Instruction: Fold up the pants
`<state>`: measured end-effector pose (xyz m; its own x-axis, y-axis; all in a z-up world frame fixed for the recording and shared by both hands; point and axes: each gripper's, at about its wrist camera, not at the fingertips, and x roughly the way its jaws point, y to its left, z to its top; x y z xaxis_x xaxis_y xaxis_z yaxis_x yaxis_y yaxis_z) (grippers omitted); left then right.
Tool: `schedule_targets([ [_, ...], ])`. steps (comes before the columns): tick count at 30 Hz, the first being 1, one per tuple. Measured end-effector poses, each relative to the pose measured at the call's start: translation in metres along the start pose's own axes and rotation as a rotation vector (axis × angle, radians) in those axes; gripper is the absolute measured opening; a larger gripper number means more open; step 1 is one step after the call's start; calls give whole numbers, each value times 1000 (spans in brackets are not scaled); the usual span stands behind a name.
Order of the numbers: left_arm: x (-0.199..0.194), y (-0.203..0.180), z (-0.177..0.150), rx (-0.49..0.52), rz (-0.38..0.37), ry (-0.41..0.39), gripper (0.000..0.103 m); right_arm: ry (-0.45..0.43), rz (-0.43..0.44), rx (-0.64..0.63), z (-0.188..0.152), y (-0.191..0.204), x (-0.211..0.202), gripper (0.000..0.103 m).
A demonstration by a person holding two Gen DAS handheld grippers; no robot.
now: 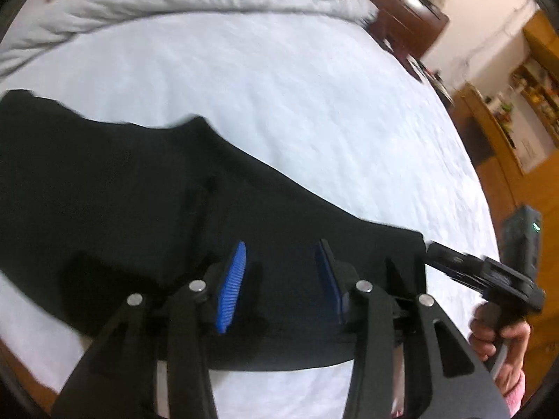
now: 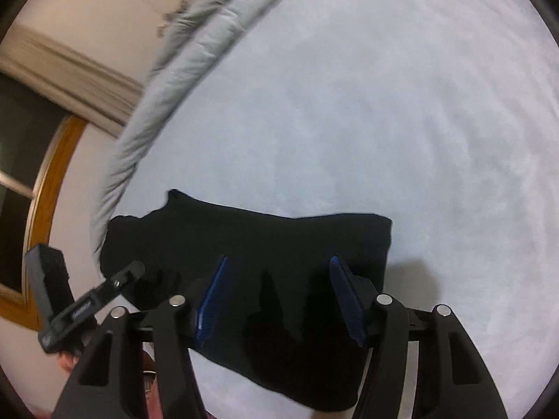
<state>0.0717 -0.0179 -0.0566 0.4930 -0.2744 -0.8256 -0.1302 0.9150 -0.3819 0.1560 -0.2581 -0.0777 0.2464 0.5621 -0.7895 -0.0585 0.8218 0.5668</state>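
Black pants (image 1: 146, 188): plain dark fabric, no pattern visible. Lie flat on white quilted bed cover (image 1: 297, 104), near its front edge. Shape long and uneven; far edge wavy, with small raised bump. One end straight and squared, like folded edge (image 2: 386, 244). In right wrist view, pants form compact dark block. Folds and seams hard to tell, fabric too dark.

Our left gripper (image 1: 279, 272) angled downward, jaws apart and empty, our right gripper (image 2: 277, 295) likewise, jaws wider, hand (image 1: 503, 342) gripping its handle
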Motion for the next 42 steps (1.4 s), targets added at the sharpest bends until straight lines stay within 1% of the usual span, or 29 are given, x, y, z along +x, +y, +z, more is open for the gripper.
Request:
schedule_targets([
  [1,2,8,-6,9,9,19,41,16,-12,15,0,-6,7,58],
  [2,15,9,-9,5,21,59,41,29,-23,25,0,-10,12,57],
  [4,35,20,-15,-34,17,118,40,37,-30,30,-3,-19,21,56],
  [6,39,19,-14,-29,15,107,35,29,-24,29,-5,-22,23,54],
  [11,36,15,-15,-32,9,117,35,14,-21,36,-7,-18,15,55],
  [13,32,9,-16,-25,20,116,46,1,-61,15,-14,-11,3,59],
  [14,29,7,-17,-22,27,108,58,-7,-75,0,-19,-7,-2,61],
  [15,24,6,-19,-15,34,92,64,-11,-82,-26,-27,-1,-10,61],
  [17,14,6,-22,16,51,77,67,-8,-90,-54,-38,5,-18,61],
  [20,15,4,-28,48,64,86,70,15,-131,-98,-59,12,-23,61],
  [23,22,6,-34,70,79,89,70,66,-201,-69,-72,0,-10,62],
  [24,23,4,-35,84,88,87,70,92,-199,-26,-75,-11,1,64],
  [25,25,3,-35,97,96,86,71,101,-179,13,-77,-19,6,66],
  [26,28,1,-35,111,100,89,72,89,-150,40,-77,-25,6,68],
  [28,27,5,-34,125,99,95,72,80,-133,42,-77,-27,2,67],
  [31,16,10,-31,103,58,97,71,46,-144,23,-78,-20,-11,66],
  [33,2,21,-29,71,28,92,70,21,-166,1,-77,-14,-20,67],
  [34,-6,27,-29,59,39,83,70,4,-175,-11,-77,-9,-26,67],
  [35,-17,37,-29,53,76,66,72,-10,-175,-22,-75,-3,-30,67],
  [37,-32,57,-28,38,121,45,72,-30,-165,-56,-73,11,-35,67],
  [40,-59,103,-26,-53,179,18,72,-19,-149,-113,-70,34,-31,67],
  [42,-76,141,-24,-148,229,-11,72,-9,-134,-142,-69,47,-23,67],
])
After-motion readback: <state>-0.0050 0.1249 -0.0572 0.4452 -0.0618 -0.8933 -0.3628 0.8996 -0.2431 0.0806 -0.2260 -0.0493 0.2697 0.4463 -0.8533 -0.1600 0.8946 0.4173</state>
